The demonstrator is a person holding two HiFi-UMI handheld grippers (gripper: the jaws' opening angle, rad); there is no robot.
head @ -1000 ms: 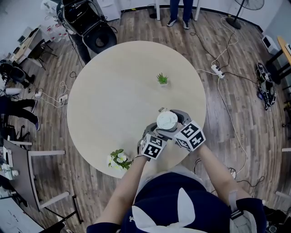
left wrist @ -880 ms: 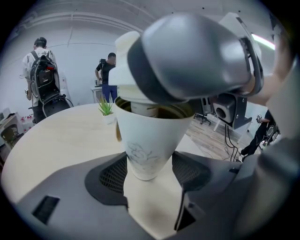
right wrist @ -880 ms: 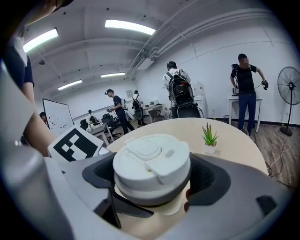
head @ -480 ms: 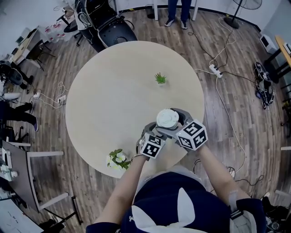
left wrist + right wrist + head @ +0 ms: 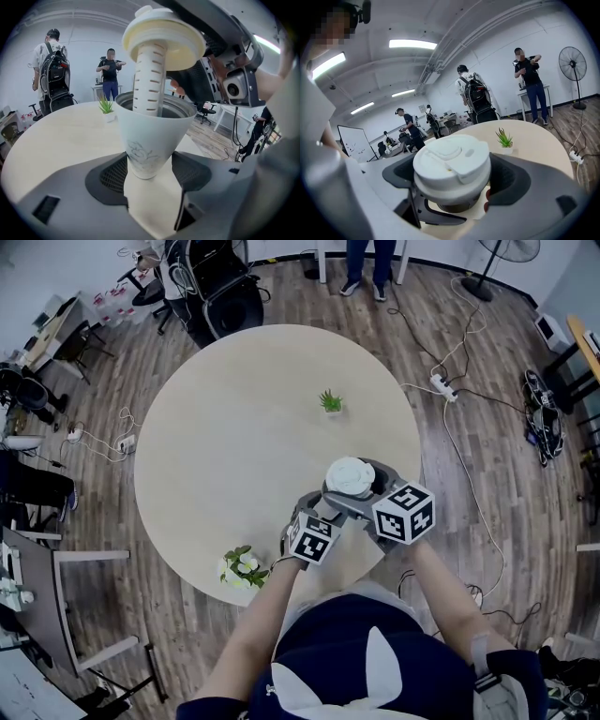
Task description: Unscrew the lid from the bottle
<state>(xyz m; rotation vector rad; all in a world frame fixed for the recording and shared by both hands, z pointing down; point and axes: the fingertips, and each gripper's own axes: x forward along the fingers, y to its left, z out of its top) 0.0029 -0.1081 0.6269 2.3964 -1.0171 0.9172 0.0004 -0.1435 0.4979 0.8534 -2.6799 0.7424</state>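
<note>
Since the earlier frames, the right gripper's [image 5: 454,179] marker cube [image 5: 404,514] is seen displaced toward 3 o'clock in the head view, and the lid [image 5: 349,476] has shifted slightly toward 12 o'clock.

Left gripper [image 5: 150,171]: the jaws are closed against the lower part of the white bottle [image 5: 151,136], which is gripped upright from both sides.

Right gripper: the jaws are clamped on the white lid, one pad at each side of its rim. In the left gripper view, the lid is shown raised clear of the bottle's rim, with its perforated strainer tube [image 5: 149,77] still reaching down into the open mouth.

Position: the bottle is held over the round table [image 5: 234,427], between 3 and 4 o'clock from its centre, near the edge. A small potted plant [image 5: 330,402] is located toward 1 o'clock, and a cluster of white flowers [image 5: 244,568] at the rim toward 7 o'clock, both well apart from the bottle.
</note>
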